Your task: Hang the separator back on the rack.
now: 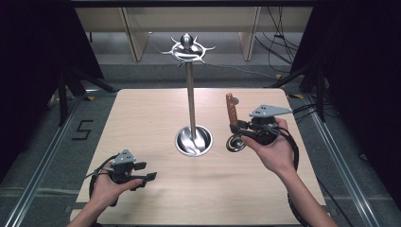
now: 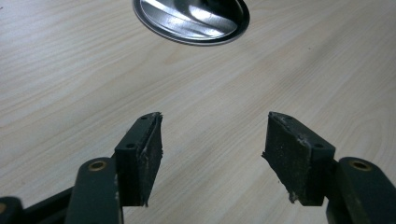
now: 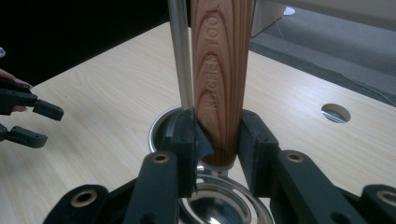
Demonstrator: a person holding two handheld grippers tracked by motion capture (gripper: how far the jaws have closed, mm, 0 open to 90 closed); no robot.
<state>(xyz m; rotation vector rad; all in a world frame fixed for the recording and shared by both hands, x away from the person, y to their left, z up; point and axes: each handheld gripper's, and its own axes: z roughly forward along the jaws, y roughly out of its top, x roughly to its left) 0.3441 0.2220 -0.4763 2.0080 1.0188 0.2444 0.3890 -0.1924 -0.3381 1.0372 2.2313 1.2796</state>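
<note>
Ladle (image 1: 231,118) stands upright, wooden handle at twelve o'clock, clamped in the right gripper (image 1: 235,128) at three o'clock of the rack (image 1: 191,94); left gripper (image 1: 144,172) (jaws apart, holding nothing) waits at seven.

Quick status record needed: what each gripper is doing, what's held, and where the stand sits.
right gripper: shut on the wooden handle of a utensil, held upright
utensil head: round metal end, low by the table; touching or not, cannot tell
left gripper: open, nothing between the jaws, above bare table
stand: metal pole with hooks on top, round base mid-table
utensil versus stand: right of the base in the high view, not hung
</note>
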